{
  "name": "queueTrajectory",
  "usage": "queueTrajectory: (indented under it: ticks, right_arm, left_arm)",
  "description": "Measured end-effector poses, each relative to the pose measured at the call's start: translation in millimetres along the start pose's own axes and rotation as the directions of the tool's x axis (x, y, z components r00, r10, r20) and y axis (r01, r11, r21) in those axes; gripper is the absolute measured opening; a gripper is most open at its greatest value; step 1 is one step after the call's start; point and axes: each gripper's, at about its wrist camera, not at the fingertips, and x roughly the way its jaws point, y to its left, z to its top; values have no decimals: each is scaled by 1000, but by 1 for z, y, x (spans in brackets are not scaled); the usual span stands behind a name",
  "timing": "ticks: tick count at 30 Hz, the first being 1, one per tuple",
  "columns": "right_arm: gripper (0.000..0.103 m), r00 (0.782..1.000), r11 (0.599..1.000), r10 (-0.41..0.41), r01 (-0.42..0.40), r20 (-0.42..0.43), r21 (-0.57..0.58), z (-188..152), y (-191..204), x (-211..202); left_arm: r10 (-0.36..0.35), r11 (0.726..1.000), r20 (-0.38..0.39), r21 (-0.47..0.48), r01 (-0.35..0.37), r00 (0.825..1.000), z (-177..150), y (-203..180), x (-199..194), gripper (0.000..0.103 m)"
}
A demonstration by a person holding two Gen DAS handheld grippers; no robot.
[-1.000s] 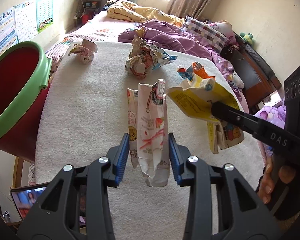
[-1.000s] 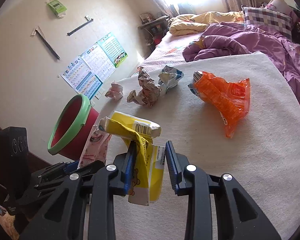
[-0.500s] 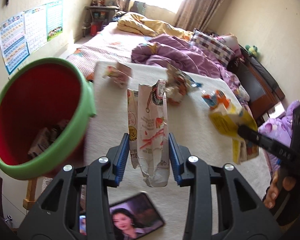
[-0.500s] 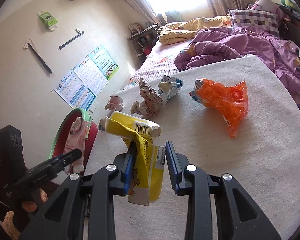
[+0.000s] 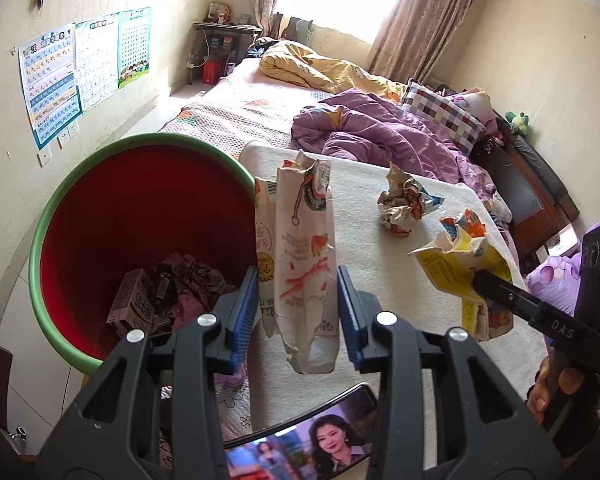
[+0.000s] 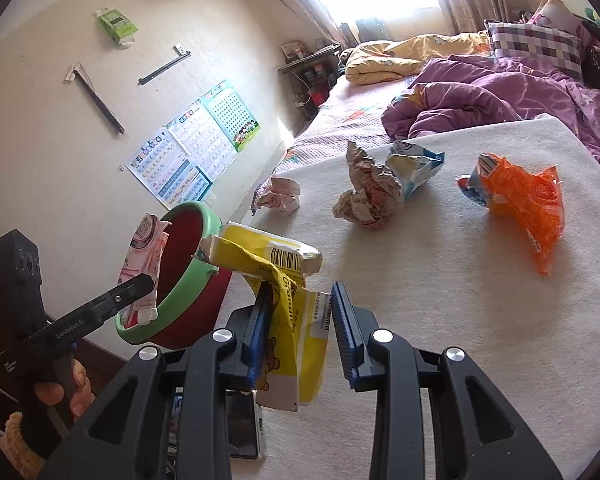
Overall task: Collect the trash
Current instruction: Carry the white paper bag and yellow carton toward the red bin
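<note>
A flattened white-and-pink milk carton (image 5: 300, 264) is pinched upright between the blue pads of the left gripper (image 5: 298, 312); its torn top rises well above the fingertips and its lower end hangs below them. The carton is held just beside the green rim of the red bin (image 5: 140, 236), at the bin's table-side edge, above the rim's level. Inside the bin, a small drink box and dark crumpled wrappers (image 5: 160, 296) are seen at the bottom.

A crushed yellow carton (image 6: 288, 316) is clamped by the right gripper (image 6: 298, 324): the left pad is pressed against it, while a narrow gap is seen beside the right pad. Its folded top with a barcode is bent toward the bin, close to the rim, over the cream table cover (image 6: 440, 300).

On the cover, farther from the bin, a crumpled paper ball with a blue-white wrapper (image 6: 380, 192) is left lying, and an orange snack bag (image 6: 520, 200) beyond it. A small pink wad (image 6: 278, 196) lies near the cover's edge behind the bin. A phone with a lit screen (image 5: 300, 444) lies below the left gripper.
</note>
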Motion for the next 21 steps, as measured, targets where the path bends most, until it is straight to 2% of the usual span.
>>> queueTrajectory:
  ticks: [21]
  right_arm:
    - [30,998,994,65,-66,-21,-86,6,62,37]
  left_arm:
    - [54,997,9,-56,-53,999,0,58,-10,36]
